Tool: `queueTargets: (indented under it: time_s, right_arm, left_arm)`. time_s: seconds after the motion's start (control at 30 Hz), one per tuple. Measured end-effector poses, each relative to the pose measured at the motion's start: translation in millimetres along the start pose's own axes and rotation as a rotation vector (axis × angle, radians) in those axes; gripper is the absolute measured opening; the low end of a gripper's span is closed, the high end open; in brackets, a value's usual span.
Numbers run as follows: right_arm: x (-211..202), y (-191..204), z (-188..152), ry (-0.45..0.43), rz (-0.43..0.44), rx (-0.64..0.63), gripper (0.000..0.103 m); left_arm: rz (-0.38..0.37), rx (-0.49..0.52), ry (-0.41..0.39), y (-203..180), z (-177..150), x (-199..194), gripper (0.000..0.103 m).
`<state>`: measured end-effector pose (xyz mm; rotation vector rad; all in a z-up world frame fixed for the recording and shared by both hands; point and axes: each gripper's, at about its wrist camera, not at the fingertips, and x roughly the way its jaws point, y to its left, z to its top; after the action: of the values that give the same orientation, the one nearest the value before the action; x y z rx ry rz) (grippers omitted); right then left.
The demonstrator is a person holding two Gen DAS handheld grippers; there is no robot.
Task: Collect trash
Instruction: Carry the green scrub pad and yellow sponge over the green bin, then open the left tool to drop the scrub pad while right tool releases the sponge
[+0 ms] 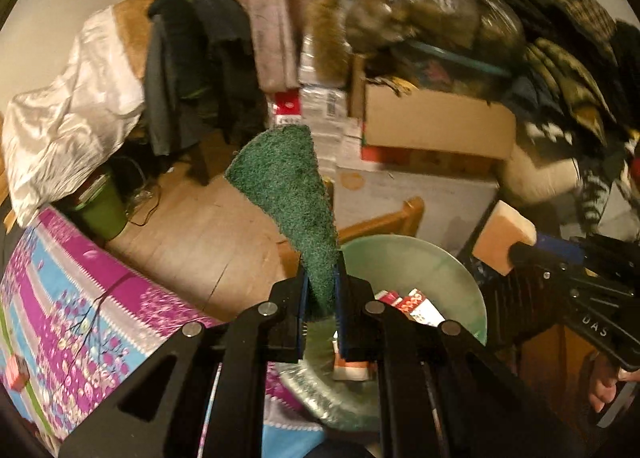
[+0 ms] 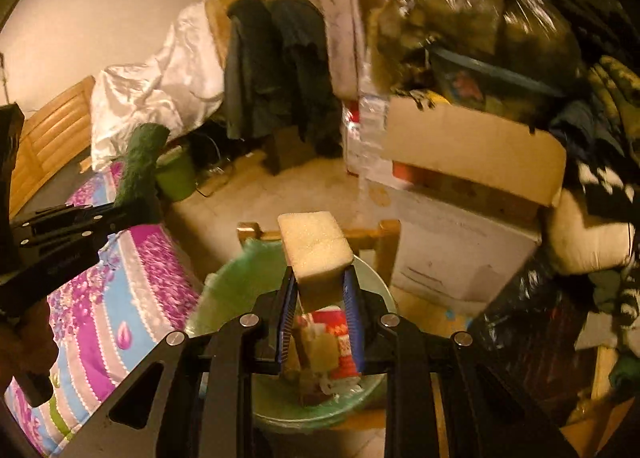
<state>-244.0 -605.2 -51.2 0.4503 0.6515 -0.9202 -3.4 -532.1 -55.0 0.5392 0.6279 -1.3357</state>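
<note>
My right hand-held gripper point(image 2: 320, 298), clamped on the sponge point(image 2: 316, 254), hangs directly over the bin point(image 2: 224, 290); left hand-held gripper point(image 1: 320, 290) pinches the green pad point(image 1: 288, 186) over its near rim.

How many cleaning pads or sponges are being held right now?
2: a green scouring pad clamped in the left tongs, and a pale sponge block in the right tongs, both above the bin.

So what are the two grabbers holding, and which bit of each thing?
The left gripper pinches the green scouring pad by its narrow lower end. The right gripper squeezes the yellow sponge by its lower sides.
</note>
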Motion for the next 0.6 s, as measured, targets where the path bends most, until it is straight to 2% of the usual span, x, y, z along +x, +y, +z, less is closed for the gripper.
queueTargets:
  time_s: [0.23,0.6]
  right_arm:
    - [11,-7,-10,0.020,-0.029,-0.006,0.025]
    - [13,-3,-12,0.028,-0.020,0.003,0.025]
  left_arm:
    - [0.016,0.068,0.046,-22,-5,21,0.010]
    - [0.031,0.093,0.036,-28,-5,20,0.010]
